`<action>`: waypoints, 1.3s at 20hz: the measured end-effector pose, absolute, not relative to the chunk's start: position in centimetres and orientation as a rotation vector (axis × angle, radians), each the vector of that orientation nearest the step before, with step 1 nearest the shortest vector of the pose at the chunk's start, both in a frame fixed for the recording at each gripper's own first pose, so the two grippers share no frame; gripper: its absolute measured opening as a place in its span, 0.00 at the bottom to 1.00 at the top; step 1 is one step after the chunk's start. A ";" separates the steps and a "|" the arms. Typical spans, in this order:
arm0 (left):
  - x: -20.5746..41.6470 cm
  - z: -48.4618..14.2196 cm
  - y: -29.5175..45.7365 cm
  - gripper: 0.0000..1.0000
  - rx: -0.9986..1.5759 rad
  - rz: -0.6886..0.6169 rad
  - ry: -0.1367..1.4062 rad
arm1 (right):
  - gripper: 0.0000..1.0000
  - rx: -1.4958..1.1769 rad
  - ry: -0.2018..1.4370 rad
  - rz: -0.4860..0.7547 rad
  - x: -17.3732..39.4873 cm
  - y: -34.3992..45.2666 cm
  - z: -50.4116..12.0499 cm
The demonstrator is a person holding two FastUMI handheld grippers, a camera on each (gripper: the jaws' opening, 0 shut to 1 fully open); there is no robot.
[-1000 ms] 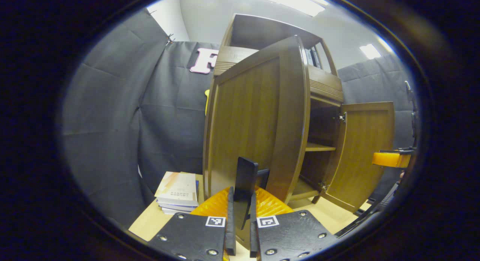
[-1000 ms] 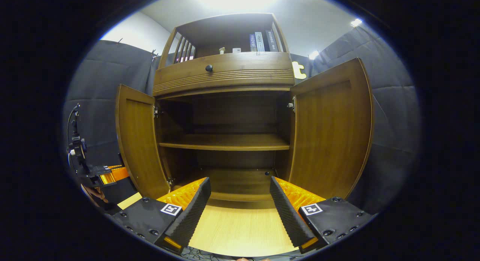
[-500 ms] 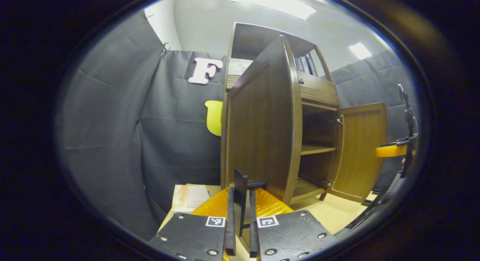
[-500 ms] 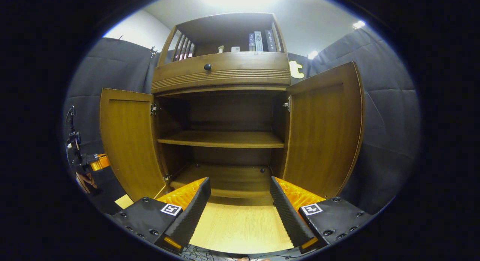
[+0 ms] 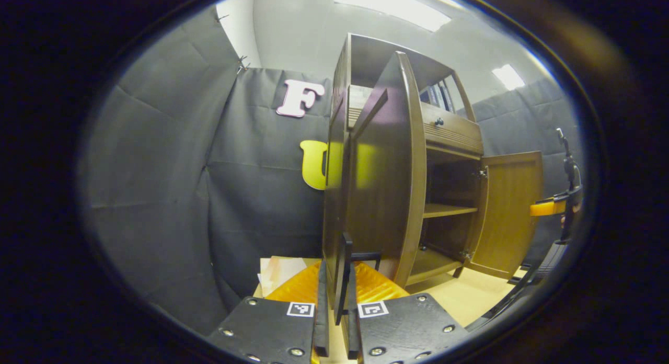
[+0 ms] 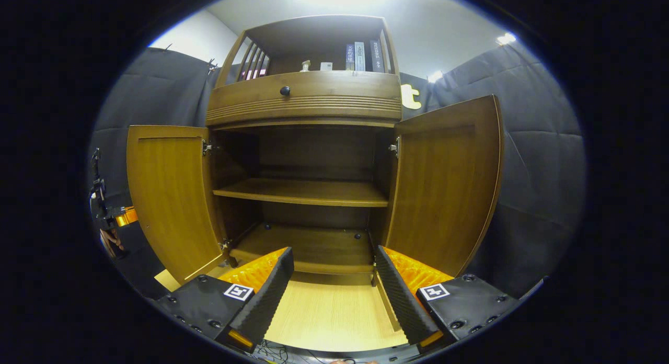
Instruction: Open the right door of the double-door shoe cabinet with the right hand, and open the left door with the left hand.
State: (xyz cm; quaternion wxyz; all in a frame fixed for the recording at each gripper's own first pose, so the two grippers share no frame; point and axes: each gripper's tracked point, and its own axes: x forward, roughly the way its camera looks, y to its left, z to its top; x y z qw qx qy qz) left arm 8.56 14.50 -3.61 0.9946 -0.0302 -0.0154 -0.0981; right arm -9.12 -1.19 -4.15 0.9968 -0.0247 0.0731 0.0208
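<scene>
Swinging the left door wide, I keep my left gripper pinching its handle squarely, right gripper spread idle.

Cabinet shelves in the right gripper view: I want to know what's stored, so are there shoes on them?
No, the middle shelf and bottom shelf of the cabinet lie bare.

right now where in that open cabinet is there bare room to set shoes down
Both levels look bare: the middle shelf between the two side walls, and the bottom board under it. The tabletop before the cabinet, between the right gripper fingers, is free too. It is tight by the left door, where the left gripper is shut on the door handle.
</scene>
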 end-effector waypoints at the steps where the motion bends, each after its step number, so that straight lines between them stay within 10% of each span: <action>1: 8.6 -3.7 14.4 0.16 -0.049 -0.193 -0.031 | 0.97 -0.045 0.144 0.038 -8.8 -1.3 -4.0; 19: -5.7 4.2 9.1 0.17 -0.122 0.121 -0.091 | 1.00 0.054 0.084 0.112 -7.4 -3.2 -2.6; 24: -5.0 6.5 4.6 0.91 -0.166 0.172 -0.142 | 1.00 -0.008 0.078 0.171 -8.3 -4.0 -2.7; 26: -4.5 7.7 3.2 0.91 -0.185 0.171 -0.170 | 1.00 -0.013 0.079 0.172 -8.5 -4.6 -2.5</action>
